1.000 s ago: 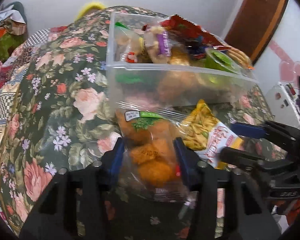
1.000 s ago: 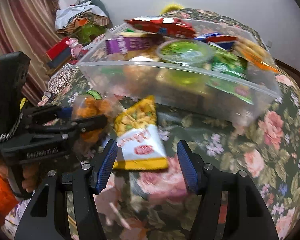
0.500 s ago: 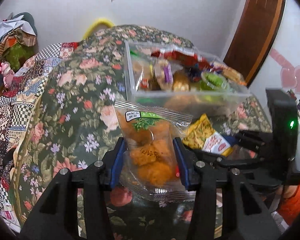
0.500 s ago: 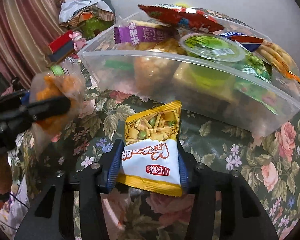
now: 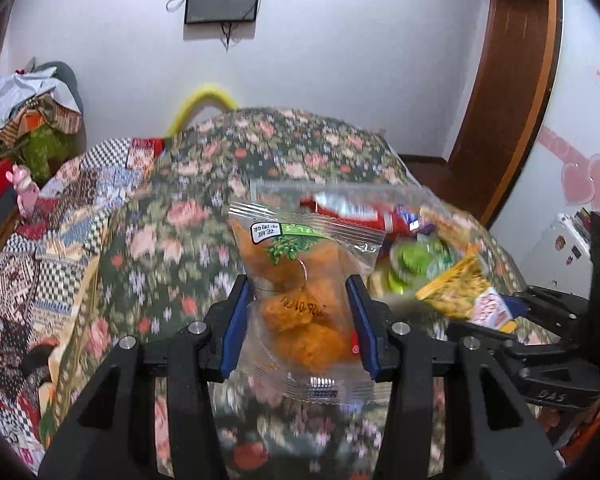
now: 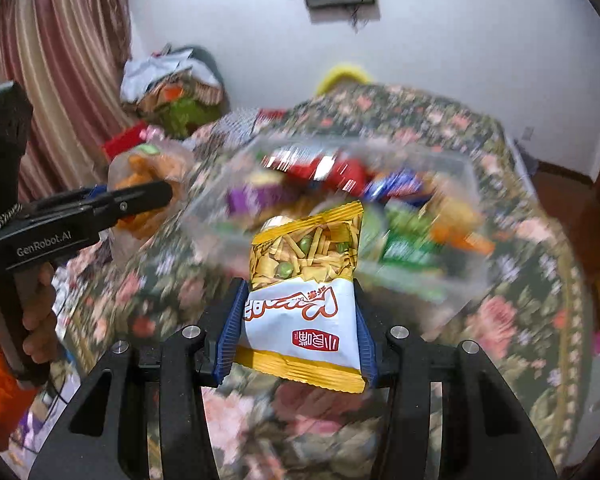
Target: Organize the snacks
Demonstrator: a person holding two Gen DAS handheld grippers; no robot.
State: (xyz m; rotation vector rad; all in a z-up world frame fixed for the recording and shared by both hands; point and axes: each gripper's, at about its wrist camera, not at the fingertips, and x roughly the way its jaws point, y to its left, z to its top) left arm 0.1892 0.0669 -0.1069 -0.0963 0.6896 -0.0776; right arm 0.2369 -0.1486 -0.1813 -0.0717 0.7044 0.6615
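A bed covered by a flowered spread (image 5: 172, 240) fills most of both views, with a checked quilt (image 5: 72, 208) lying along its left side in the left wrist view. A clear plastic bin (image 6: 466, 168) is set on the spread, and it is packed with snacks (a red packet (image 6: 340, 168), a purple one (image 6: 252, 196) and green wrappers among them, all blurred). A dark screen (image 5: 222, 0) is mounted on the white wall behind the bed.

A clear bag of orange fried pieces (image 5: 300, 300) is pinched by the left gripper (image 5: 298, 322), with both blue pads pressed against its sides; the bag is held upright above the spread, in front of the bin. In the right wrist view the same bag (image 6: 148, 176) is seen left of the bin, gripped from the side.

A yellow and white packet of snack mix (image 6: 306, 296) is clamped by the right gripper (image 6: 300, 334), its pads pressed into the packet's lower white half. The packet is held upright above the spread, just in front of the bin's near wall.

A hand (image 6: 40, 320) is wrapped around the left gripper's handle, beside an orange sleeve (image 6: 0, 400).
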